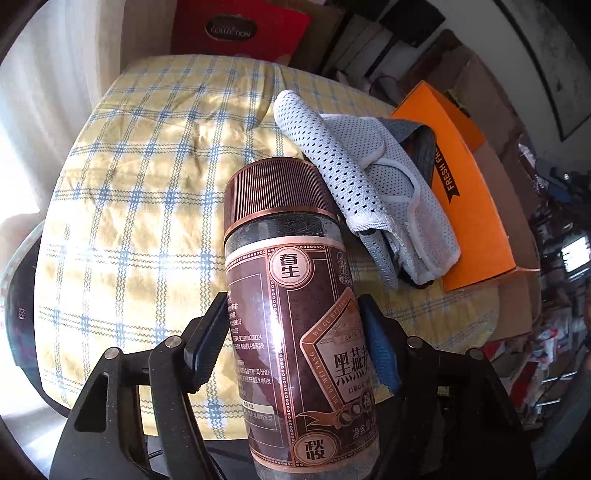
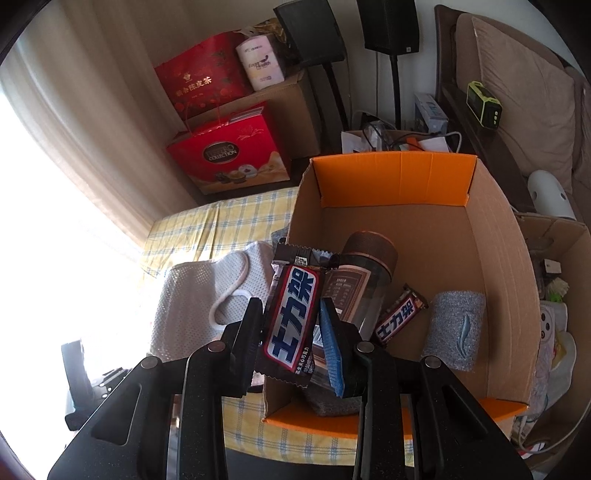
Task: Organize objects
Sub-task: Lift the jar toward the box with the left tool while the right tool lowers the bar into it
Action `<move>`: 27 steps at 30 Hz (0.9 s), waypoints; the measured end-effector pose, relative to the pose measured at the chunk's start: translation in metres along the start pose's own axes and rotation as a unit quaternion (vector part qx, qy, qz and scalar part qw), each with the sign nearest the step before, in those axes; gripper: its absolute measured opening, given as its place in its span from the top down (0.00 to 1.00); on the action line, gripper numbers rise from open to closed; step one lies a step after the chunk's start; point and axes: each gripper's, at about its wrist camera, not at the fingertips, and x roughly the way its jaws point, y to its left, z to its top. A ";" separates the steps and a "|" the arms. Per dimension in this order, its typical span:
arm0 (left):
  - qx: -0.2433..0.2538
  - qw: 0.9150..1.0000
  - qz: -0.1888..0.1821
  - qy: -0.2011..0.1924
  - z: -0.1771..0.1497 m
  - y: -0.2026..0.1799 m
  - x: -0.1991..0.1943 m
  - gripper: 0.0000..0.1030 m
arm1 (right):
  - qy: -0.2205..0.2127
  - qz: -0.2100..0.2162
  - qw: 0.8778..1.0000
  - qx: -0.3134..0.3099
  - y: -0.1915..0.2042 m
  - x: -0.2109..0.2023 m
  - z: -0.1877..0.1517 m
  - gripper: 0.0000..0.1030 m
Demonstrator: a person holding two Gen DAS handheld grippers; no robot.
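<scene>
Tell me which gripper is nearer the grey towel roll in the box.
Right. The right gripper, holding a candy bar, hangs at the cardboard box near the grey towel roll; the left gripper holds a jar above the table.

We are seeing a red Ferrero gift bag (image 2: 229,157) sitting behind the yellow-and-blue checked tablecloth (image 1: 147,155), a white tissue-roll pack (image 2: 260,61) resting on a brown carton (image 2: 291,110), two black speakers (image 2: 391,24) standing on poles.
</scene>
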 end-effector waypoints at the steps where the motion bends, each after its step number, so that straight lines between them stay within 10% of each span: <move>1: -0.006 1.000 0.003 -0.001 0.000 0.005 -0.002 0.37 | 0.001 0.001 1.000 0.000 0.001 0.001 0.000 0.70; 11: -0.043 0.998 -0.023 -0.036 0.011 0.037 -0.042 0.37 | 0.003 -0.005 1.000 -0.006 0.000 0.002 -0.001 0.70; 27: 0.042 0.993 -0.092 -0.065 0.068 -0.080 -0.076 0.37 | 0.000 -0.044 0.999 0.016 -0.040 -0.016 -0.004 0.71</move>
